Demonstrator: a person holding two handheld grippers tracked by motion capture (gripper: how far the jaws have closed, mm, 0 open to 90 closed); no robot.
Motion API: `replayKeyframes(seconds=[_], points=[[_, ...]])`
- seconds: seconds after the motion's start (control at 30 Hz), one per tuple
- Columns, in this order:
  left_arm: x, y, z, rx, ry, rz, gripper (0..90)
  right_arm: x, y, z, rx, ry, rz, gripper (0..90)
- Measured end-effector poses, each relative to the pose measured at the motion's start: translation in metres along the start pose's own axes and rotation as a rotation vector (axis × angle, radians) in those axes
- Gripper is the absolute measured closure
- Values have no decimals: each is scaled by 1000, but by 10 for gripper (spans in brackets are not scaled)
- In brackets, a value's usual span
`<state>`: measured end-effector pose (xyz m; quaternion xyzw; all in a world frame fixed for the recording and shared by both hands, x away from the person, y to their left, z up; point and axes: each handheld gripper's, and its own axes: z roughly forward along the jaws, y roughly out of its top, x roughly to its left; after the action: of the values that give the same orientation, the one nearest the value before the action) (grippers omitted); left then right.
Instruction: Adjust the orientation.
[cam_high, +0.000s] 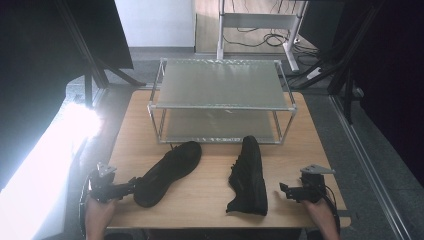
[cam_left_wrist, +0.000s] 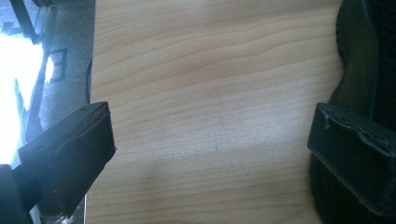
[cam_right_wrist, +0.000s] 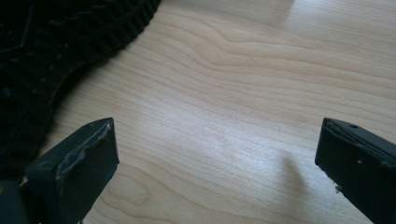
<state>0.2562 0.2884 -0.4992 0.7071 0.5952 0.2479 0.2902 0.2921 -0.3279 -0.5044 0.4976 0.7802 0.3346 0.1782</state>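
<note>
Black shoes — two of them on the wooden surface (cam_high: 205, 200) before the two-tier rack (cam_high: 220, 97): left shoe (cam_high: 170, 172) just beside the left gripper (cam_high: 131, 184), right shoe (cam_high: 248, 177) near the right gripper (cam_high: 283, 190). Both sets of jaws gape wide — nothing grasped.

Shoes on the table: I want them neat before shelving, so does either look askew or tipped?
Yes. The right shoe lies tipped on its side, its tread showing in the right gripper view. The left shoe lies diagonally. The rack holds nothing.
</note>
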Motion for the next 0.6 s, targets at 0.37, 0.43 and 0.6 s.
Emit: replayKeyframes(seconds=[0.37, 0.43, 0.6], points=[[-2, 4, -3, -29, -27, -18, 0, 2, 1, 0, -5, 10, -10, 36], [-1, 3, -2, -32, -27, -23, 0, 2, 1, 1, -6, 9, -10, 42], [0, 3, -1, -40, -30, -31, 0, 2, 1, 1, -3, 14, -10, 49]])
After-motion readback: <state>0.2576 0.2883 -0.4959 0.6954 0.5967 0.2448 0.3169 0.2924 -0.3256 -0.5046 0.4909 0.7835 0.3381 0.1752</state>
